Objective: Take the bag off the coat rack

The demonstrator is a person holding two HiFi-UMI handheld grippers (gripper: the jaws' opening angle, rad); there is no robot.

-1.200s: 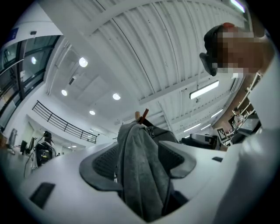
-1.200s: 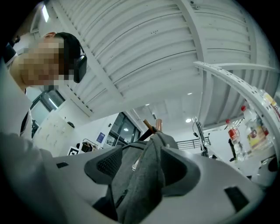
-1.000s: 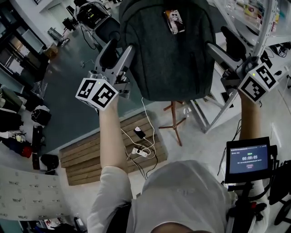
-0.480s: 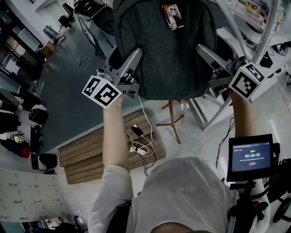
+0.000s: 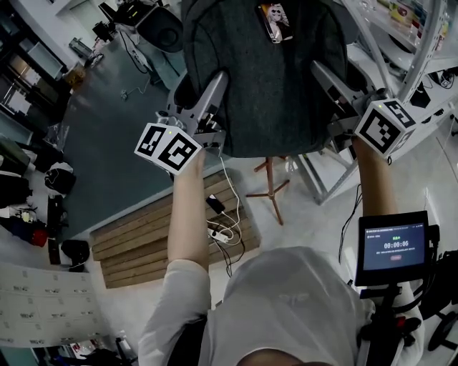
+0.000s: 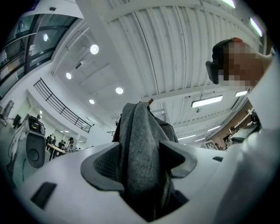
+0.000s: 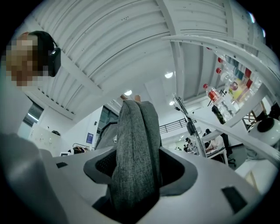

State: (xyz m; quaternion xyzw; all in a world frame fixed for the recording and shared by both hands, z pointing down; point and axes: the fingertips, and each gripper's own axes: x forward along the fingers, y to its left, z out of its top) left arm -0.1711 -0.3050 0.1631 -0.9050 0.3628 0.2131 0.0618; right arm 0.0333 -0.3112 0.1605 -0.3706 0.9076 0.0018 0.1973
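Note:
A dark grey backpack (image 5: 265, 78) hangs on a wooden coat rack whose tripod foot (image 5: 272, 189) stands on the floor below it. My left gripper (image 5: 204, 86) is at the bag's left side, and its jaws are closing with a fold of grey fabric (image 6: 140, 144) between the pads. At the bag's right side my right gripper (image 5: 333, 75) is closing too, its pads pressing on a thick fold of the bag (image 7: 133, 144). A rack peg tip (image 6: 150, 101) shows above the bag. A photo tag (image 5: 274, 21) is on the bag's front.
A wooden pallet (image 5: 143, 239) with a power strip and cables (image 5: 218, 232) lies on the floor beneath. A white metal shelf frame (image 5: 401, 50) stands close on the right. A screen on a stand (image 5: 390, 246) is at lower right. Chairs and gear fill the far left.
Both grippers have moved inward against the backpack's sides, the left one more. Their jaws now hold folds of its fabric between them.

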